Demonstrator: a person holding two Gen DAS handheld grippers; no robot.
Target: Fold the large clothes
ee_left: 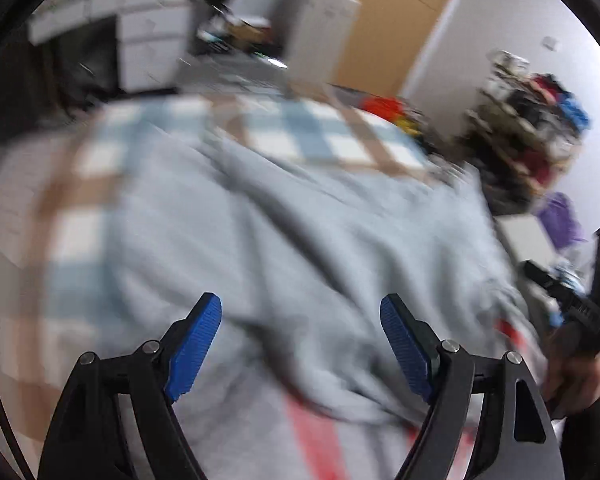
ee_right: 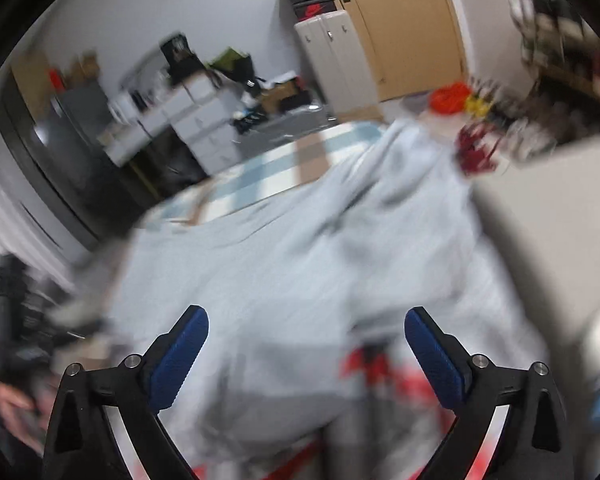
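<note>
Both claws, the left gripper (ee_left: 301, 312) and right gripper (ee_right: 306, 326), hang wide open and empty over a rumpled grey garment (ee_left: 300, 220) sprawled ahead on the checked cloth (ee_left: 340, 136); folding looks barely begun.

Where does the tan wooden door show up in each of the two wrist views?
Left wrist view: the tan wooden door stands at the top, right of centre, behind the pale cabinet.
Right wrist view: the door is at the top, right of centre, its dark handle showing, again beside the pale cabinet.
Shared landmark: the grey garment spread over the checked blanket.
</note>
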